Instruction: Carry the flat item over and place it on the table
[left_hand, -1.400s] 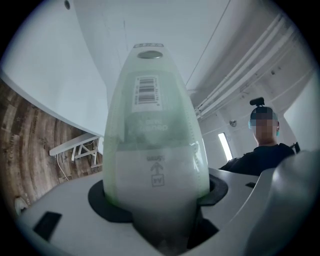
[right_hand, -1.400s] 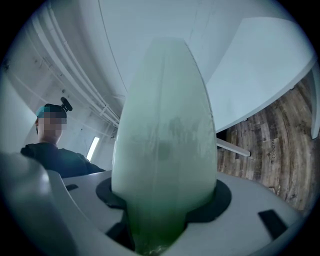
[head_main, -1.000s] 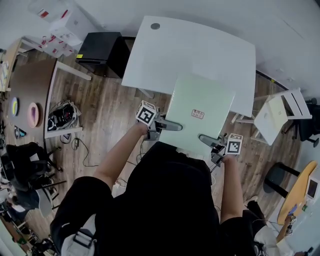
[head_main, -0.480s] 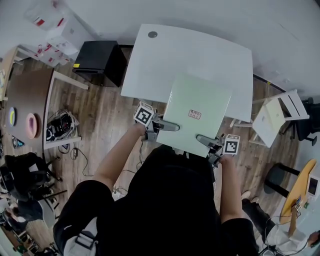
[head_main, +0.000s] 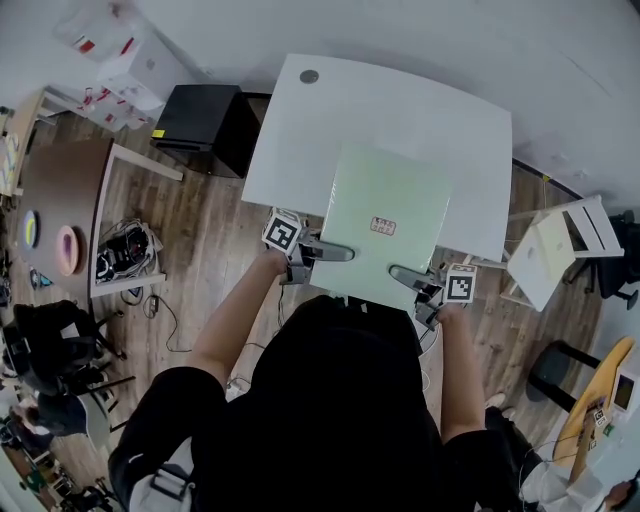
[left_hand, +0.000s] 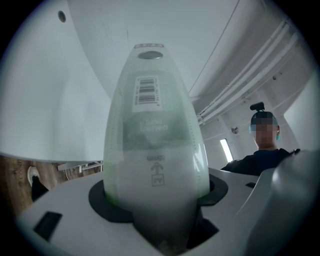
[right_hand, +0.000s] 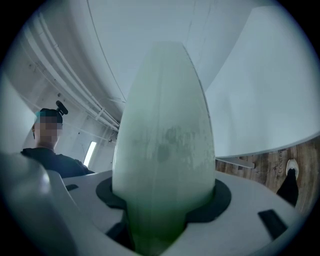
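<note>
Fingers (head_main: 330, 251) of left gripper (head_main: 348, 253) and right gripper (head_main: 396, 272) clamp the flat green case (head_main: 385, 190).

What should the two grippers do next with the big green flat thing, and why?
Probably move the green flat item a bit forward, then lower it. The left gripper and right gripper are both shut on its near edge, and that edge hangs past the white table's front edge, over the wooden floor.
</note>
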